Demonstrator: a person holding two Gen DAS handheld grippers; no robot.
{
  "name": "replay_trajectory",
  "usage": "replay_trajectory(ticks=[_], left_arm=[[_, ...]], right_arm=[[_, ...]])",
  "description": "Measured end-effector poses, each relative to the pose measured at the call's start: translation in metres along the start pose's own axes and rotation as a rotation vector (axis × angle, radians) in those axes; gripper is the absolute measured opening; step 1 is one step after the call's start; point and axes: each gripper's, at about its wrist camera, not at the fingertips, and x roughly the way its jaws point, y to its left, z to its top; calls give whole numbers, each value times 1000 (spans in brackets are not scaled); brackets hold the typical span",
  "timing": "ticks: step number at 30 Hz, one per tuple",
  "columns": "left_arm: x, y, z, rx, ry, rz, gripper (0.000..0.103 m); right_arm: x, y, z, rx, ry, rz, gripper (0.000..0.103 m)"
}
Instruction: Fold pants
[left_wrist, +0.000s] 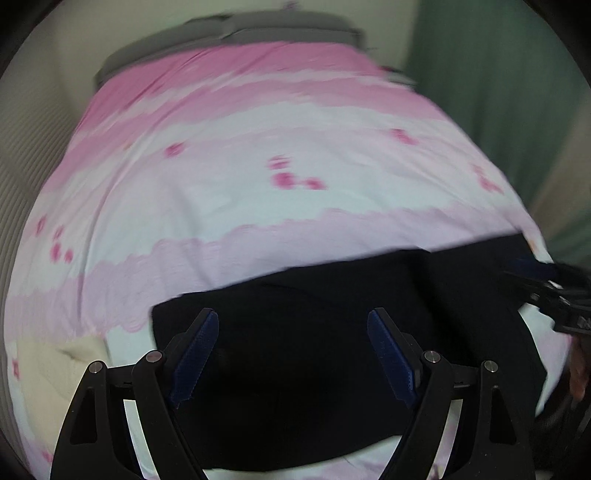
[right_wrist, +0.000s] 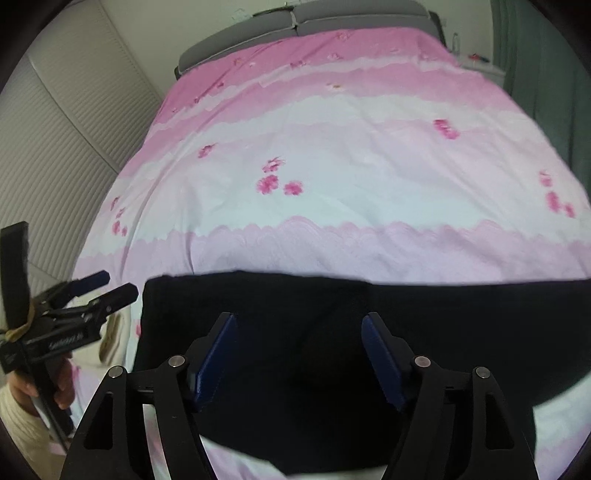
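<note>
Though flat, pants (right_wrist: 295, 332) beneath gaping tongs (right_wrist: 297, 325).

Pants (right_wrist: 332, 332): solid black, no pattern visible. Bedspread (right_wrist: 332, 147): horizontal bands, saturated pink at the far end, fading through pale pink and white to lilac-pink with scalloped edges near; scattered magenta flower clusters (right_wrist: 279, 182). Headboard (right_wrist: 332, 14): plain grey. Curtain (left_wrist: 498, 92) at right: green. Louvred doors (right_wrist: 74, 129) at left: off-white, fine horizontal slats. Hand-held gripper (left_wrist: 291, 354) frames: black, pads dark blue. Sleeve (right_wrist: 14, 424) near left: cream.
</note>
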Motion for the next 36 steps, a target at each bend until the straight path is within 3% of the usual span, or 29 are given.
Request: replay_trajectory(ticks=[8, 14, 17, 21, 26, 36], left_arm=[[-40, -107, -44, 256, -39, -114, 83], [-32, -186, -84, 366, 27, -164, 83], [-26, -222, -102, 358, 76, -203, 83], [-10, -264, -126, 340, 154, -195, 83], [10, -298, -149, 271, 257, -125, 83], [-6, -305, -183, 51, 309, 12, 83]], right_arm=[[-71, -43, -101, 113, 19, -137, 71], [-95, -92, -176, 221, 71, -237, 71], [-99, -115, -208, 263, 108, -256, 71], [-99, -150, -250, 300, 183, -261, 71], [-80, -187, -293, 280, 303, -224, 71], [-13, -220, -338, 26, 498, -184, 71]])
